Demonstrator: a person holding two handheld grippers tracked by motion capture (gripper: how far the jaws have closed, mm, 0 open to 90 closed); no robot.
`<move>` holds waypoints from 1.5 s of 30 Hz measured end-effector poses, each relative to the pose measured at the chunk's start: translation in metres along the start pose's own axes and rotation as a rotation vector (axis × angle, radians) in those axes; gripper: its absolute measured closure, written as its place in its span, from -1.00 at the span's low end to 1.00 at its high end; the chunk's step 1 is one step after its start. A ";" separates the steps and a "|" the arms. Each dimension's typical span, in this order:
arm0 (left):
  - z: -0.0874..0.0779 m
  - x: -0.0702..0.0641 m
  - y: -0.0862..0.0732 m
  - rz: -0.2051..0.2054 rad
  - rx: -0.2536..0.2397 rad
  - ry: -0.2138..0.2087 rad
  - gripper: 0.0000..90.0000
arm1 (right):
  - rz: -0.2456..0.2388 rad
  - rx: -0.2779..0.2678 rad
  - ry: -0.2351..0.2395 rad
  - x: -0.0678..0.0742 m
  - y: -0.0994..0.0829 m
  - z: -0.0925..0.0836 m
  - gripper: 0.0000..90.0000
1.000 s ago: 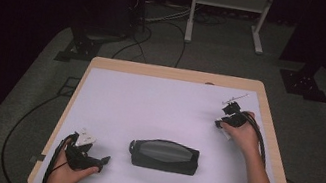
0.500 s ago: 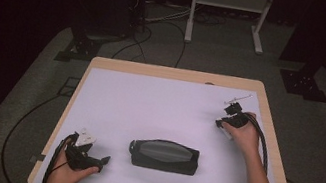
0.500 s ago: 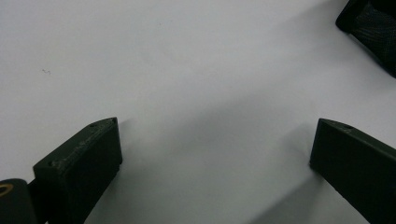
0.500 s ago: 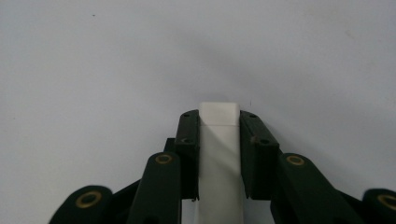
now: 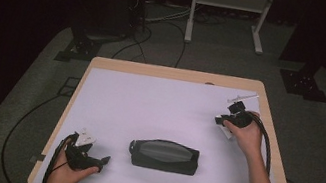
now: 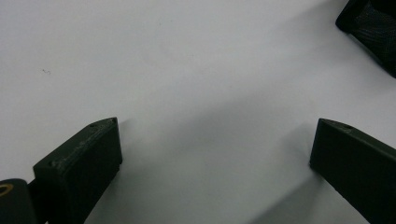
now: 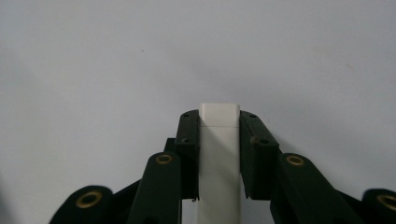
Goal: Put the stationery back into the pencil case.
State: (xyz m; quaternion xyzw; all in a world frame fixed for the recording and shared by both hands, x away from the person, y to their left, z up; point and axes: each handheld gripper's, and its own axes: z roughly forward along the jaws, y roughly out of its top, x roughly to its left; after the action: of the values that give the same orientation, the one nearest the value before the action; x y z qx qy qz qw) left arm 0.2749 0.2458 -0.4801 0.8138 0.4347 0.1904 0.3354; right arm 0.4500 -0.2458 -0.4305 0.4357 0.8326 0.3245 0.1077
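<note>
Right gripper clamped on a white bar, jaws pressed flat against both its long sides, bar's squared end poking just past the tips. In the high view, right hand at the table's far right, wrist bent inward, forearm stretched up from the near edge. Left gripper spread wide over bare tabletop, nothing between the jaws. Left hand at the near left corner, low to the surface. Black pouch lying near centre, just right of the left gripper.
</note>
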 end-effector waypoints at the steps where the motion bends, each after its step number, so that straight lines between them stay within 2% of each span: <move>1: 0.000 0.000 0.000 0.000 0.000 0.000 -0.97 | -0.002 -0.008 0.005 0.001 0.000 -0.002 0.57; 11: 0.000 0.000 0.000 0.000 0.000 0.000 -0.97 | -0.018 -0.061 0.035 0.011 0.001 -0.020 0.57; 21: 0.000 0.000 0.000 0.001 0.004 0.000 -0.97 | -0.069 -0.096 0.078 0.032 -0.001 -0.036 0.57; 33: 0.000 0.000 0.000 0.005 0.003 0.001 -0.97 | -0.173 -0.109 0.152 0.070 0.002 -0.048 0.57; 43: 0.000 0.000 0.000 0.002 0.000 0.001 -0.97 | -0.227 -0.106 0.205 0.094 0.004 -0.052 0.57; 45: 0.000 0.000 0.000 0.002 0.000 0.001 -0.97 | -0.252 -0.101 0.220 0.103 0.006 -0.054 0.57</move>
State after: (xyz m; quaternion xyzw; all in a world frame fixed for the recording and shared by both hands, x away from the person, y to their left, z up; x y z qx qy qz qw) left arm 0.2749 0.2459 -0.4799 0.8142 0.4341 0.1912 0.3348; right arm 0.3673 -0.1855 -0.3744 0.2838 0.8701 0.3954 0.0778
